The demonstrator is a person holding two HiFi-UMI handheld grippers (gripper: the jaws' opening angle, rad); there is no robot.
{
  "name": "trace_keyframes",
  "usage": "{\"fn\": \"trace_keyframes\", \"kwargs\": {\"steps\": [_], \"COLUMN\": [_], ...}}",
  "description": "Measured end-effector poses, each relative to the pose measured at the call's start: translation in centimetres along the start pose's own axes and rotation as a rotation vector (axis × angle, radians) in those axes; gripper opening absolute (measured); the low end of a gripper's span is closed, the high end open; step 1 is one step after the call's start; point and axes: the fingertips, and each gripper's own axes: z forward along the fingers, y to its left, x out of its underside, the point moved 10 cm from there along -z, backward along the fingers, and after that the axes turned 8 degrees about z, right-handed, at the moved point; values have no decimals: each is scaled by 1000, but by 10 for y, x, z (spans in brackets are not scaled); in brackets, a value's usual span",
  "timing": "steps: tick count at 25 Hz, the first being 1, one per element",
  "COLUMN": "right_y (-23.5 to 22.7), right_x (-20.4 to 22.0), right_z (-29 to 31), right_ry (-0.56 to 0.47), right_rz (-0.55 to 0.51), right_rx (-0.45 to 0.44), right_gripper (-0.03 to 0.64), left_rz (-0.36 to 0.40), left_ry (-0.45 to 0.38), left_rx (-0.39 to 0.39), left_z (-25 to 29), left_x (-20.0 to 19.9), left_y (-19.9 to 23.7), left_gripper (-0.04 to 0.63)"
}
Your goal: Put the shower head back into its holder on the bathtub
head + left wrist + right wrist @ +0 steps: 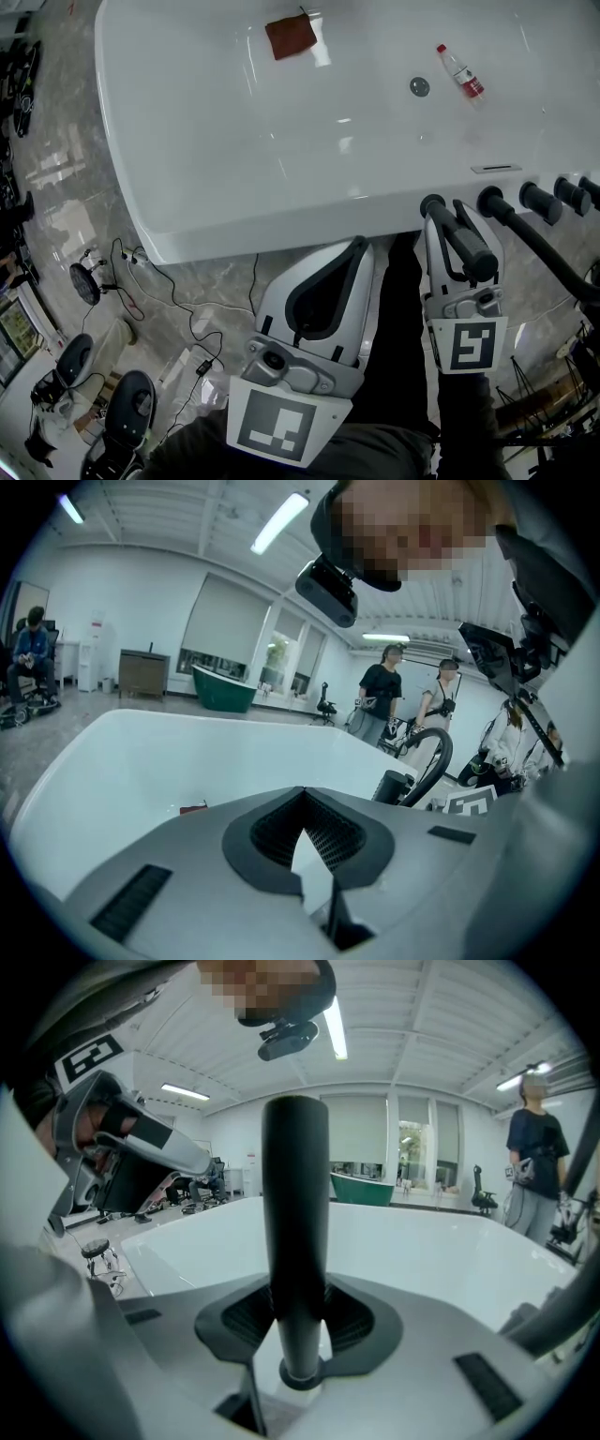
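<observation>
The black shower head (469, 246) is a straight rod held over the near right rim of the white bathtub (234, 141). My right gripper (457, 234) is shut on it. In the right gripper view the shower head (295, 1204) stands upright between the jaws of the right gripper (298, 1321). Its black hose (553, 258) runs off to the right from a black fitting (492, 201) on the tub's deck. I cannot tell which fitting is the holder. My left gripper (356, 251) is shut and empty just outside the tub's near rim; the left gripper (302, 803) faces across the tub.
Black tap knobs (542, 202) line the deck at the right. Inside the tub lie a brown cloth (291, 37), a small bottle with a red label (460, 71) and the drain (419, 86). Cables (159, 286) and stools cover the marble floor at left. People (382, 697) stand beyond the tub.
</observation>
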Motion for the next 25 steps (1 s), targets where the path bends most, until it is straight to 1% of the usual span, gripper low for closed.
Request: {"fn": "trace_keyframes", "kwargs": {"steps": [2, 5, 9, 13, 18, 25], "right_y": [0, 2, 3, 2, 5, 6], "right_x": [2, 6, 8, 7, 6, 2], "right_z": [-1, -4, -7, -8, -6, -4], "right_ry": [2, 9, 8, 10, 24, 11], "right_rz": [19, 33, 14, -2, -10, -3], "right_rx": [-11, -4, 4, 37, 28, 25], "right_gripper": [144, 160, 177, 186, 186, 186], "left_rz": [13, 16, 14, 16, 20, 20], "left_ry": [3, 5, 7, 8, 5, 5], "left_rx": [3, -2, -7, 3, 7, 3], "left_z": [-3, -7, -11, -14, -16, -16], "left_x": [0, 1, 5, 6, 6, 5], "left_y": [-1, -2, -5, -10, -11, -9], "left_gripper": [4, 5, 5, 5, 5, 5]}}
